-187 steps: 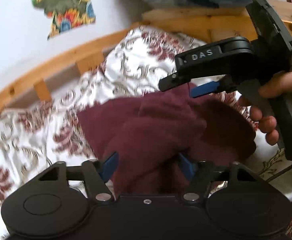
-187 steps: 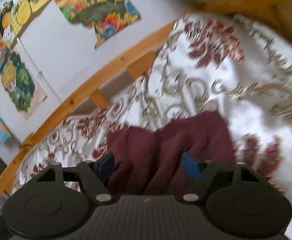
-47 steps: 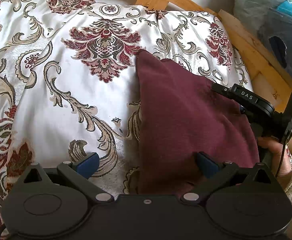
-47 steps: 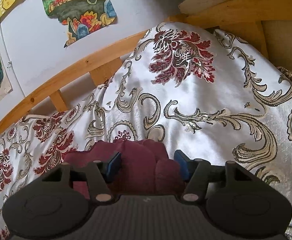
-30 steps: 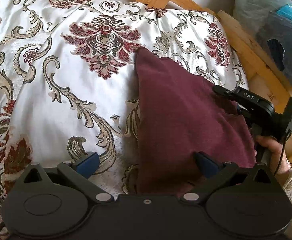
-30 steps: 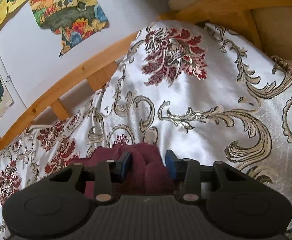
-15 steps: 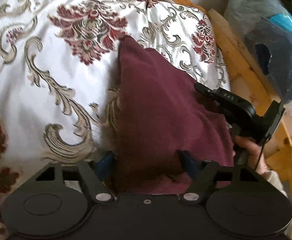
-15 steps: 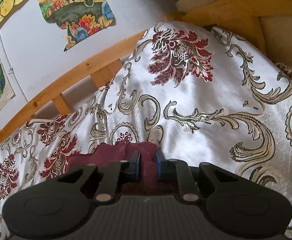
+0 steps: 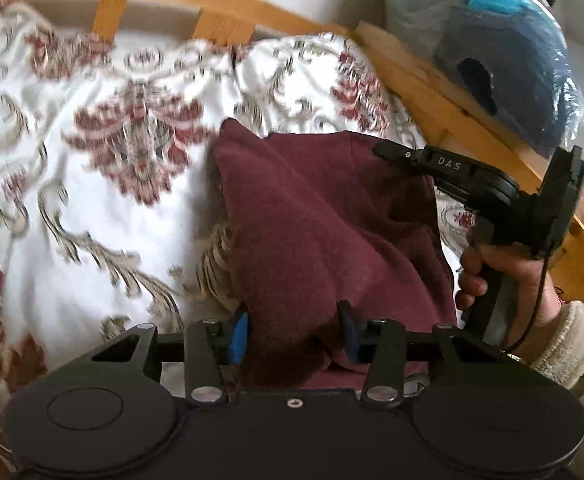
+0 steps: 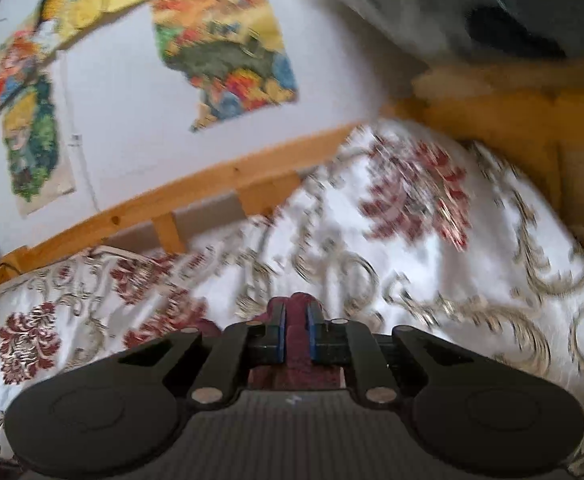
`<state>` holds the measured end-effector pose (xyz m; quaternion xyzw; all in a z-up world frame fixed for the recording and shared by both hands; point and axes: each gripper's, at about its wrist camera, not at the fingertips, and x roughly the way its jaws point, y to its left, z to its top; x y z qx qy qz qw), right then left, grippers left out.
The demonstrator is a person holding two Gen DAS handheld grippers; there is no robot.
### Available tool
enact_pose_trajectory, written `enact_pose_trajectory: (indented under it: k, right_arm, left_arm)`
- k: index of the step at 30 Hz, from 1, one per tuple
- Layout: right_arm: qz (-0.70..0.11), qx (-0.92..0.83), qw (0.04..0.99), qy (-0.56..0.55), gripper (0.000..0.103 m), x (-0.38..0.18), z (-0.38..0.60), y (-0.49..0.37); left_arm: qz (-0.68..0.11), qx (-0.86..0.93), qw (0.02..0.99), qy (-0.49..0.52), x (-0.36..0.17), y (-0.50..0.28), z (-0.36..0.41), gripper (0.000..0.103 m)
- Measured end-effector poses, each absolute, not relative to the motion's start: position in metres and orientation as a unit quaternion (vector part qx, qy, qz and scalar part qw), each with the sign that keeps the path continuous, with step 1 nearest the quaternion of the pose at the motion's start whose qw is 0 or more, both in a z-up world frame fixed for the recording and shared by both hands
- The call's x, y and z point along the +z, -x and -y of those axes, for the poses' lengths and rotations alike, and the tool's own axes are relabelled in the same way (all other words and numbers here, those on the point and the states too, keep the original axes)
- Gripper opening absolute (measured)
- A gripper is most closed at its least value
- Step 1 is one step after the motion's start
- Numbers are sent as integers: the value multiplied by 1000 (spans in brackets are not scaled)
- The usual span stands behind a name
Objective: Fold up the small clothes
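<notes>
maroon garment [image 9: 316, 216], soft and fleecy, lies on a white bedspread [image 9: 71, 208] patterned with dark red flowers and tan scrolls. both handheld grippers have hold of it. in the left wrist view, the left gripper [image 9: 294, 332] sits at the garment's near edge; its jaws have just been closing and a thick bunch of cloth fills the gap between the two blue pads, which press against it on either side. the right gripper [image 9: 396, 152], marked "das", reaches in from the right side of that view, gripped by a hand [image 9: 508, 276] in a cream sleeve [image 9: 572, 344], and its tip meets the garment's far right corner. in the right wrist view, the right gripper [image 10: 295, 334] is almost fully closed, pinching a thin fold of the maroon cloth between its blue pads. a wooden bed frame [image 10: 211, 184] runs behind the bedspread, below a white wall with colourful posters [image 10: 227, 44]. a blue bundle in clear plastic [image 9: 488, 52] rests on the frame.
</notes>
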<state>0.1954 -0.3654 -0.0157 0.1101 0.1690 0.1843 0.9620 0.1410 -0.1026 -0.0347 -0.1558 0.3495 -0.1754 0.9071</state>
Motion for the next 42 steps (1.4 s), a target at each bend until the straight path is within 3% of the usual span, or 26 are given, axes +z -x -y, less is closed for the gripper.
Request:
enact_pose_trajectory:
  k: [6, 16, 25, 33, 42]
  right_arm:
    - [-138, 211, 963, -92, 12, 14, 324, -195]
    - [-164, 280, 943, -77, 11, 38, 220, -277]
    - [-225, 287, 931, 3, 11, 9, 143, -318]
    - [-263, 250, 932, 9, 13, -9, 154, -336]
    - [-276, 247, 929, 27, 56, -13, 163, -322]
  left_arm:
    - [-308, -145, 924, 171, -21, -135, 72, 47]
    - [-272, -49, 948, 159, 4, -161, 1, 47]
    - [-310, 5, 924, 225, -24, -182, -46, 47]
    - [-323, 18, 923, 209, -36, -182, -42, 51]
    - [-331, 38, 917, 218, -39, -187, -41, 64]
